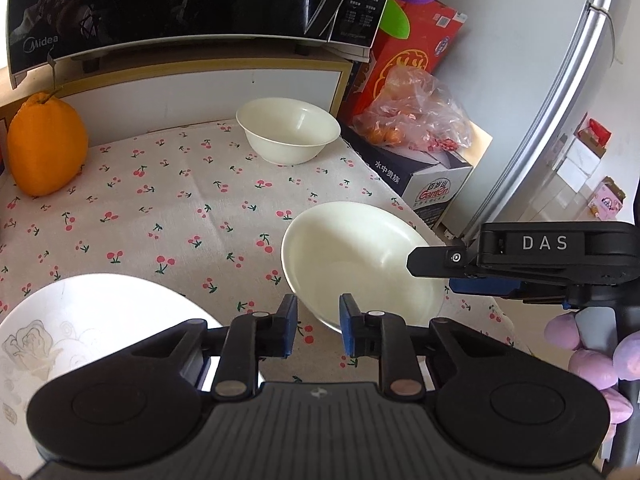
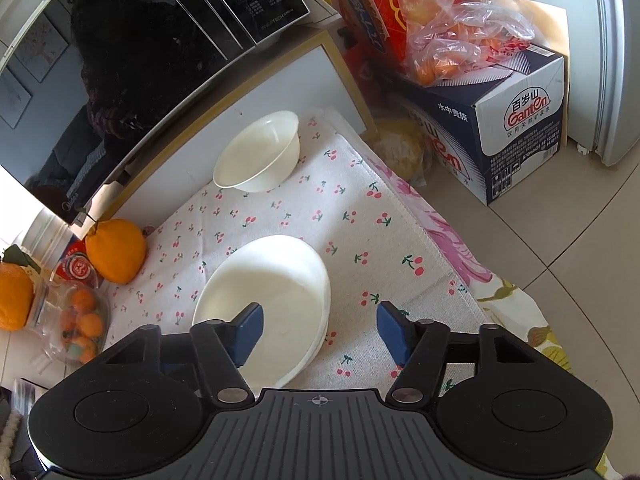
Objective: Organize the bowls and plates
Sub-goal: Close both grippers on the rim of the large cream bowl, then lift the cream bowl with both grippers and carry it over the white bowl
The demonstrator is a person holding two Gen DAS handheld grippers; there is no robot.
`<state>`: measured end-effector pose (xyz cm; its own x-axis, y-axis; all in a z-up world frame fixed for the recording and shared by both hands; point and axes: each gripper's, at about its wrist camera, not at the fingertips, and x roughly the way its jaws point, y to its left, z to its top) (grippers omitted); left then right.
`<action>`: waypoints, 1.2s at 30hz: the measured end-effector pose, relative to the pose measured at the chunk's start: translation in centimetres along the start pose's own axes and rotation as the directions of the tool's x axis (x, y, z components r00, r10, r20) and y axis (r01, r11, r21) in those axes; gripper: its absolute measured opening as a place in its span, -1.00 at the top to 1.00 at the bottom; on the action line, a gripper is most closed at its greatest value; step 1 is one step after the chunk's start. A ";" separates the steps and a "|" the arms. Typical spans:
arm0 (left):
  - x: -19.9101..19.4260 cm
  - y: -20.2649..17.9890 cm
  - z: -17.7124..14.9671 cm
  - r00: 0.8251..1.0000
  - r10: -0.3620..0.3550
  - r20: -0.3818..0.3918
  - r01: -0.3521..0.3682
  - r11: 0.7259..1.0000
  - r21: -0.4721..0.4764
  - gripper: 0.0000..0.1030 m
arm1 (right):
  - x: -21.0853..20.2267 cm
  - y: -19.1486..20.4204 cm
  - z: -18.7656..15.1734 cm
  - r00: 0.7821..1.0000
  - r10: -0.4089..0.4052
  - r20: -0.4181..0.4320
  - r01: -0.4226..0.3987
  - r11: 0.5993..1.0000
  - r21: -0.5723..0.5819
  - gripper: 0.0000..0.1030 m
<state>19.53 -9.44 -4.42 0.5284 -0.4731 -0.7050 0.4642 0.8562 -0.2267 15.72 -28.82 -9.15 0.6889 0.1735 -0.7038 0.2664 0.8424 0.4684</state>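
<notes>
Hovering at six o'clock, right gripper spread wide over the cream plates, seemingly two stacked. Left gripper narrowly parted, empty. Remaining: bowl at twelve, patterned plate at seven.

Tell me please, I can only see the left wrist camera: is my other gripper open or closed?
Observer: Open wide. The right gripper holds nothing and sits just over the near edge of the white plate.
Operator: Is that just one plate?
Observer: It looks like two, stacked. A second rim shows under the top one.
Operator: Is there more fruit near the big orange?
Observer: Yes. A clear tub of small oranges sits beside it, off the cherry cloth.
</notes>
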 end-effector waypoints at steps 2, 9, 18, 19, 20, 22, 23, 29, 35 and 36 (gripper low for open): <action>0.0 0.0 0.0 1.000 -0.002 0.002 0.002 1.000 -0.003 0.64 | 0.0 0.0 0.0 1.000 0.000 0.000 0.000 1.000 0.000 0.04; 0.0 0.2 0.0 1.000 -0.012 0.005 0.012 1.000 -0.014 0.68 | 0.1 0.0 0.0 1.000 0.005 -0.003 -0.005 1.000 0.006 0.45; -0.1 0.2 0.0 1.000 -0.013 0.006 0.013 1.000 -0.014 0.69 | 0.0 0.2 0.0 1.000 0.019 -0.001 -0.019 1.000 0.004 0.53; -0.1 0.2 0.0 1.000 -0.012 0.007 0.013 1.000 -0.013 0.69 | -0.1 0.3 0.0 1.000 0.020 0.000 -0.020 1.000 0.002 0.53; -0.1 0.1 0.0 1.000 -0.012 0.008 0.012 1.000 -0.014 0.69 | -0.2 0.3 0.1 1.000 0.020 0.001 -0.020 1.000 0.001 0.53; -0.2 0.1 0.0 1.000 -0.011 0.011 0.011 1.000 -0.015 0.69 | -0.2 0.4 0.1 1.000 0.022 0.004 -0.022 1.000 0.001 0.53; -0.3 0.1 0.1 1.000 -0.011 0.013 0.011 1.000 -0.016 0.69 | -0.3 0.4 0.1 1.000 0.024 0.005 -0.024 1.000 0.002 0.53; -0.8 -0.1 0.3 1.000 -0.016 0.026 0.017 1.000 -0.018 0.69 | -0.7 0.4 0.5 0.999 0.032 0.013 -0.033 0.999 0.013 0.53; -1.6 -0.4 0.6 0.999 -0.023 0.042 0.024 1.000 -0.018 0.69 | -1.7 0.5 0.8 0.999 0.044 0.025 -0.045 0.999 0.020 0.53; -1.8 -0.5 0.6 0.999 -0.025 0.045 0.025 1.000 -0.019 0.69 | -1.9 0.5 0.9 0.998 0.048 0.028 -0.048 0.999 0.021 0.53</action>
<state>18.80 -9.16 -2.64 0.5484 -0.5029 -0.6681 0.4642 0.8476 -0.2570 15.16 -29.15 -7.06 0.7192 0.1992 -0.6656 0.2466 0.8224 0.5127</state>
